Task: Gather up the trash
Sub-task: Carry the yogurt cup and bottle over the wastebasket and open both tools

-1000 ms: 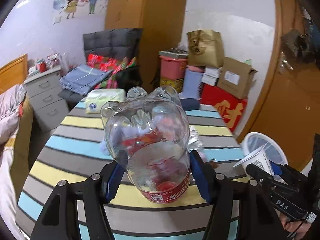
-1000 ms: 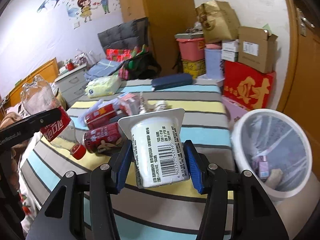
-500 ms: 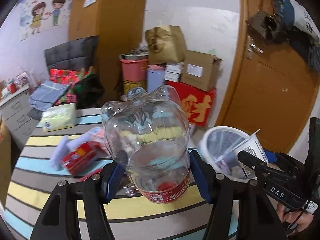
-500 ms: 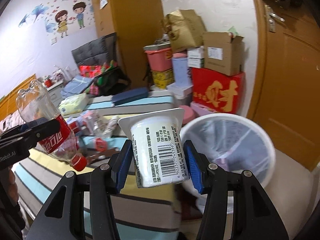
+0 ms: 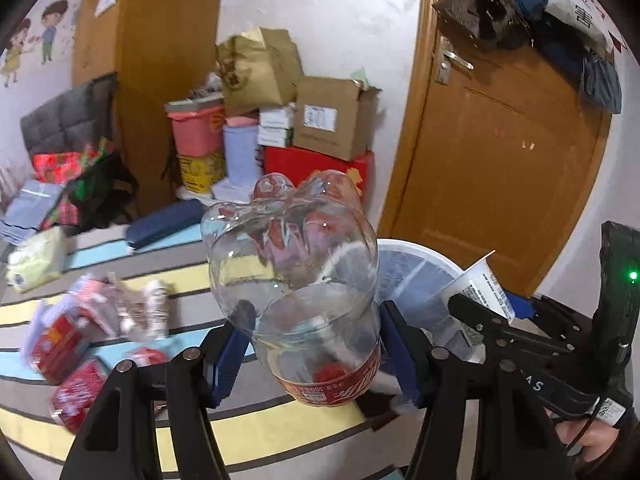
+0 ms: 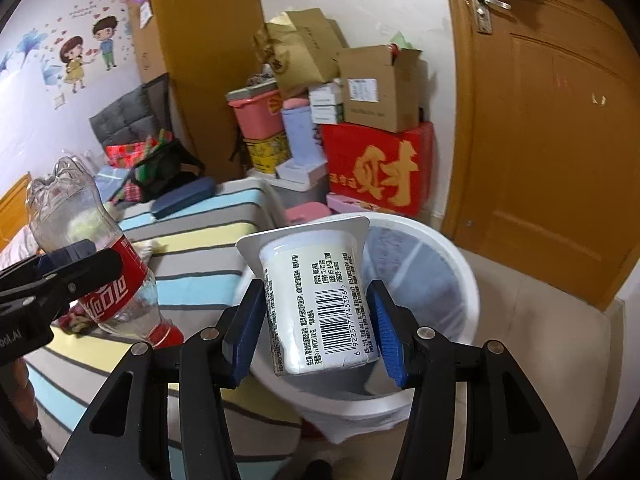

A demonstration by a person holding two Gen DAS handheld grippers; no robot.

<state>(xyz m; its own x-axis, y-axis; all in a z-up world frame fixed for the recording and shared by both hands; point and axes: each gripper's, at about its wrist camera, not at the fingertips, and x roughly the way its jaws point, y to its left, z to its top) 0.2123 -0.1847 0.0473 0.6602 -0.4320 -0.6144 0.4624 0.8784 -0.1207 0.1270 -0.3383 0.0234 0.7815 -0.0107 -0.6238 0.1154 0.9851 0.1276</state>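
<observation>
My left gripper (image 5: 316,348) is shut on an empty clear cola bottle (image 5: 296,280) with a red label, held base forward above the striped table. The bottle also shows in the right wrist view (image 6: 92,256). My right gripper (image 6: 316,320) is shut on a white yogurt cup (image 6: 316,296), held over the near rim of the white trash bin (image 6: 464,280). The cup (image 5: 480,284) and the bin (image 5: 416,256) also show at the right of the left wrist view. Red wrappers and crumpled trash (image 5: 92,328) lie on the table at the left.
The striped table (image 5: 256,432) has a blue case (image 5: 164,224) and a tissue pack (image 5: 36,260) at its far side. Stacked boxes (image 6: 360,128) stand against the wall behind the bin. A wooden door (image 6: 560,140) is at the right.
Both grippers have swung right from over the table towards the bin. The yogurt cup now hangs over the bin's near rim. The grips have not changed.
</observation>
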